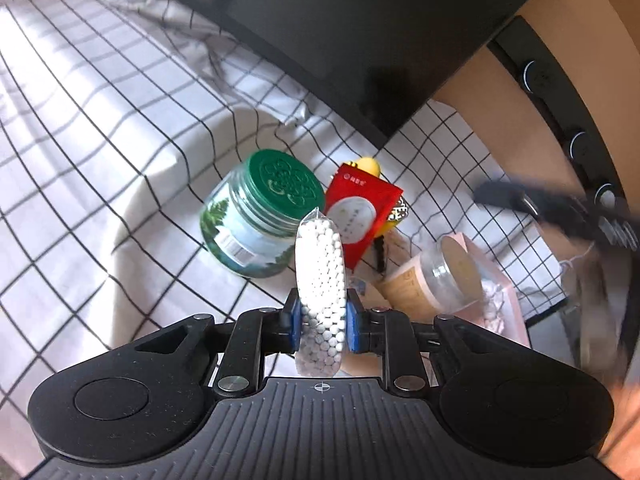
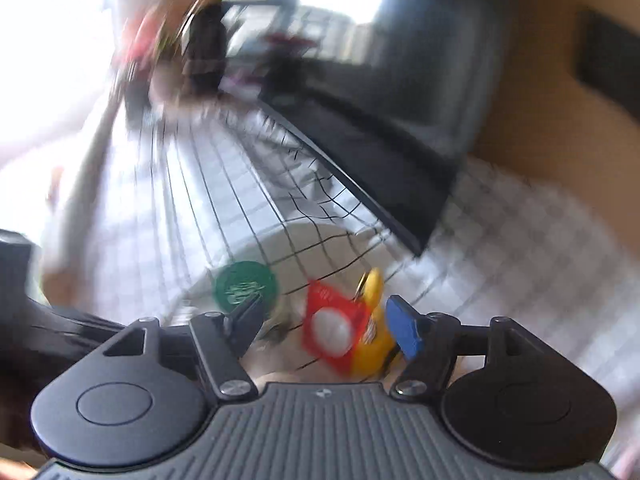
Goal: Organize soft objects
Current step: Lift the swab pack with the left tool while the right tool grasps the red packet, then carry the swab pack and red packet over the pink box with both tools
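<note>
Left gripper (image 1: pixel 322 320) is clamped on a clear bag of white beads (image 1: pixel 320 276), held upright above the checked cloth (image 1: pixel 100 128), near side of the green-lidded jar (image 1: pixel 256 224) and red packet (image 1: pixel 360 212). Right gripper (image 2: pixel 332 326) stands apart, empty, its view blurred. Judged step: carrying the bag. Next move calls for a steady transfer to its place; the destination is not evident.

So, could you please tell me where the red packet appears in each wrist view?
Left wrist: the red packet lies just right of centre, behind the held bead bag, beside the green-lidded jar.
Right wrist: lower centre, blurred, in the gap seen between the open jaws, against a yellow toy.
Shared landmark: the jar's green lid, left of the packet in both.
</note>
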`<state>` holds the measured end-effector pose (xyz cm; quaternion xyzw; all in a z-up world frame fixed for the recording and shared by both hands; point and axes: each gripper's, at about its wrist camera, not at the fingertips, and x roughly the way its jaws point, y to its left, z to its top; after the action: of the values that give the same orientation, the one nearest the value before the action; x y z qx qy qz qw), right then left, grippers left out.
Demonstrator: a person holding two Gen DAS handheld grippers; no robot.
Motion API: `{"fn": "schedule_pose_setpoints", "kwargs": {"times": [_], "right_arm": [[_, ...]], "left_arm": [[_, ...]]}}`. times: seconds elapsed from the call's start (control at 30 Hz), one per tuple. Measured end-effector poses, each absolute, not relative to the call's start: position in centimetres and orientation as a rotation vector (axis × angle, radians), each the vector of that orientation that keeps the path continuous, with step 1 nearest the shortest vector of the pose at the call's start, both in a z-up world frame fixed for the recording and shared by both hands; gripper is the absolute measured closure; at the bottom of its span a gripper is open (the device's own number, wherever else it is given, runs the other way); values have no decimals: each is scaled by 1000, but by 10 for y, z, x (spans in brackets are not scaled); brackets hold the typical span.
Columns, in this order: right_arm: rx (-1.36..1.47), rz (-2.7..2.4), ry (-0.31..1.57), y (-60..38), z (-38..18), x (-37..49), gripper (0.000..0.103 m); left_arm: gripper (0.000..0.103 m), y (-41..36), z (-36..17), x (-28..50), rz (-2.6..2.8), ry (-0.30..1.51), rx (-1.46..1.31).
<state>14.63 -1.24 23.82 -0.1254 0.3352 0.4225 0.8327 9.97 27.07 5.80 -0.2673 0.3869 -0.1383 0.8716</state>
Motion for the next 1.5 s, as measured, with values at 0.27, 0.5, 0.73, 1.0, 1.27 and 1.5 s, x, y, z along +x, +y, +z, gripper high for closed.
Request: {"fn": "schedule_pose_setpoints", "kwargs": {"times": [0.27,0.5,0.73,1.0,1.27,1.5], "right_arm": [[-628,956,836,78,191,182,60],[-629,1055,935,66,190,154,90],[-680,916,1016,90,155,159,90],[-552,858,1001,76,187,165,99],[-391,862,832,26,278,157,99],[-279,770,742,-47,314,153,99]], "left_arm": [[79,276,48,83,-229,782,-603],[79,288,46,78,-217,776,-607],[79,289,37,75,-214,813,-594],[79,289,42,77,-200,816,-573],[79,289,106,75,-205,734,-516],[79,252,160,91,-277,658,-429]]}}
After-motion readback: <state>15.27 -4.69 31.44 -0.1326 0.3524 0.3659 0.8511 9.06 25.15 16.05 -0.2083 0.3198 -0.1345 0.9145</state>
